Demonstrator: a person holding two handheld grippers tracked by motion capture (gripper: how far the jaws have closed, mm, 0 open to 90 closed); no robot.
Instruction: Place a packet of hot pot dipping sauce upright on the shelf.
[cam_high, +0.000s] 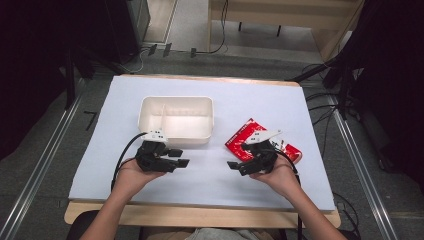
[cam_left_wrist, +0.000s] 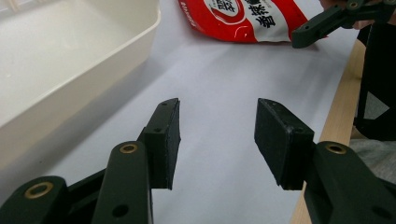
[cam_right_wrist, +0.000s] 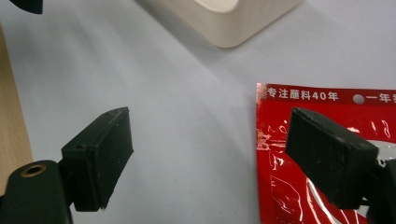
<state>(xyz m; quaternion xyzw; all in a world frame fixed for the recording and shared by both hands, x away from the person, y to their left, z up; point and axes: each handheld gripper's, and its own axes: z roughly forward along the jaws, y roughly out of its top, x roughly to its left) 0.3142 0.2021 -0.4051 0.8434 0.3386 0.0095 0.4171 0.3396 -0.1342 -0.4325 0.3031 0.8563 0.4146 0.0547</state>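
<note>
Glossy red packet (cam_right_wrist: 322, 154), white print

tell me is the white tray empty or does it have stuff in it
Empty. The high view shows the tray with a bare white floor, just a thin divider inside; the red packet lies outside on the table.

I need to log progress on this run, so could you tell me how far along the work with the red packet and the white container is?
Nothing looks done yet: the white container sits empty, and the red packet lies flat on the table beside it. In hand: the right gripper hangs open at the packet's edge; the left gripper is open over bare table. Left: gripping the packet, probably to move it into the container.
</note>
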